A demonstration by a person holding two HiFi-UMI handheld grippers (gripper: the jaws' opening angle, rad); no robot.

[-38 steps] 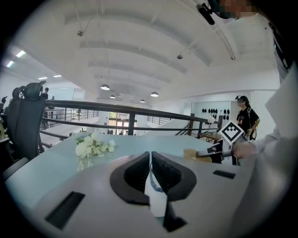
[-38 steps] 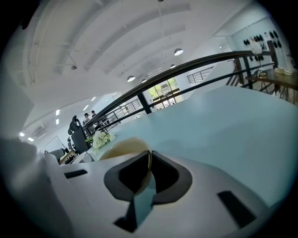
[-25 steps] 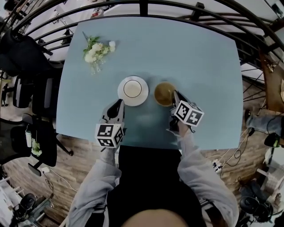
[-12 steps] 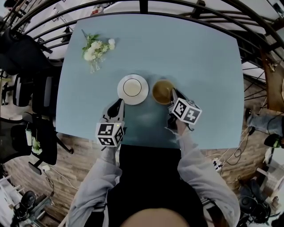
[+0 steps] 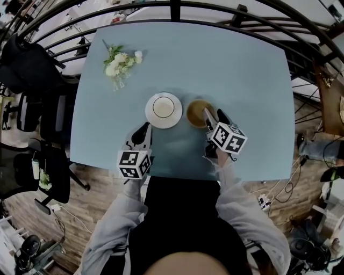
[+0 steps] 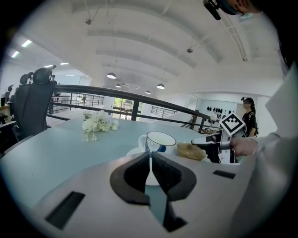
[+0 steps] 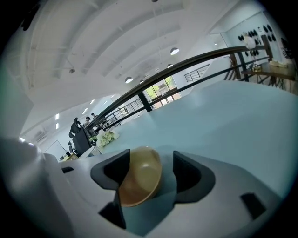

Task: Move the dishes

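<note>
On the blue table (image 5: 242, 70) a white cup (image 5: 163, 107) stands on a white saucer (image 5: 173, 121), with a brown bowl (image 5: 196, 114) just to its right. My right gripper (image 5: 214, 115) reaches over the bowl's near right rim. Its jaws have just been opening, and the bowl (image 7: 142, 176) sits loose between them, with a gap on the right side. My left gripper (image 5: 141, 133) rests shut and empty on the table, short of the saucer. From the left gripper (image 6: 150, 157) view the cup (image 6: 159, 140), bowl (image 6: 191, 151) and right gripper (image 6: 212, 144) lie ahead.
A small bunch of white flowers (image 5: 121, 63) lies at the table's far left. A dark railing (image 5: 172, 8) curves behind the table. Office chairs (image 5: 32, 107) stand off the left edge, and cables lie on the wooden floor (image 5: 279, 193) to the right.
The right gripper's jaws have parted from the bowl's rim and now stand apart around it. The bowl stays on the table. The left gripper has not moved.
</note>
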